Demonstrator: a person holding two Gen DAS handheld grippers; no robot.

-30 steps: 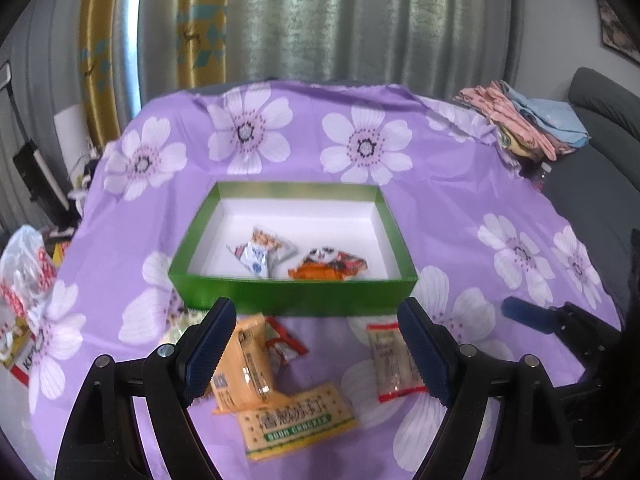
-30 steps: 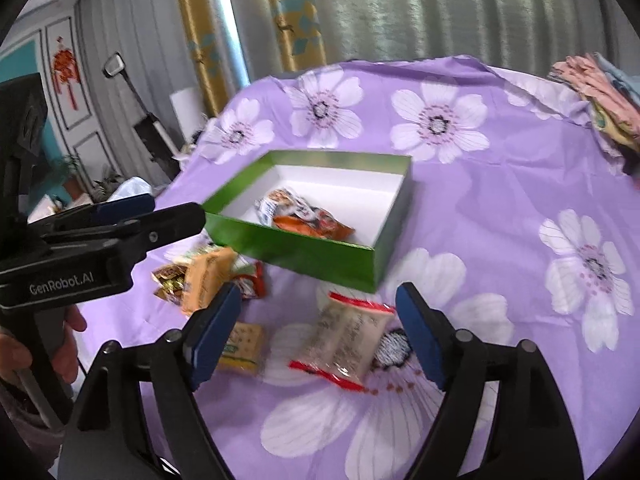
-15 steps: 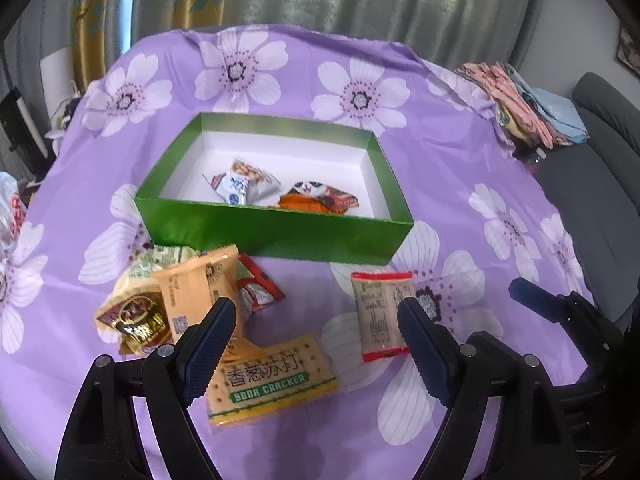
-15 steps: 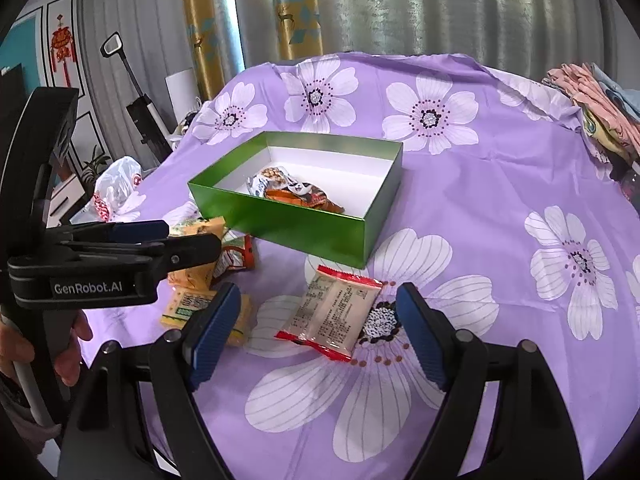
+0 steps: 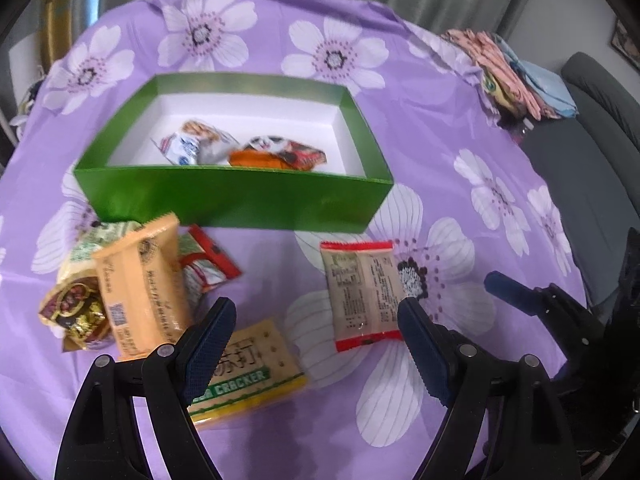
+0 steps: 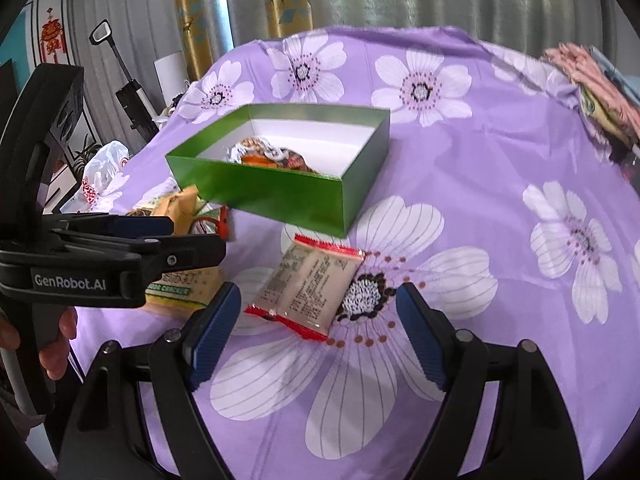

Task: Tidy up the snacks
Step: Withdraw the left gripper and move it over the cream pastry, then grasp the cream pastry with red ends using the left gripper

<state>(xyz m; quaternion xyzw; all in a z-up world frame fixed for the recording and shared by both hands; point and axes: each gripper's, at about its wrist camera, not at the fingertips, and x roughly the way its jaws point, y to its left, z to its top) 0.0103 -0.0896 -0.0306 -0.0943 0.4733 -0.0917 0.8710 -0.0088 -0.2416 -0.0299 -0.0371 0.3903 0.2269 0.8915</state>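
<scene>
Left gripper point(image 5: 316, 340): I see jaws spread wide, nothing between them.
Right gripper point(image 6: 318, 328): jaws wide apart, nothing held.

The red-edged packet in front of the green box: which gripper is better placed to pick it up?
Right. The right gripper is open with the red-edged packet centred between its fingers; the left gripper faces the soda cracker pack.

Your left gripper point(image 5: 312, 344) hangs spread above loose snacks.
A soda cracker packet point(image 5: 248, 372) lies beneath; the green box point(image 5: 236, 200) holds two packets.
</scene>
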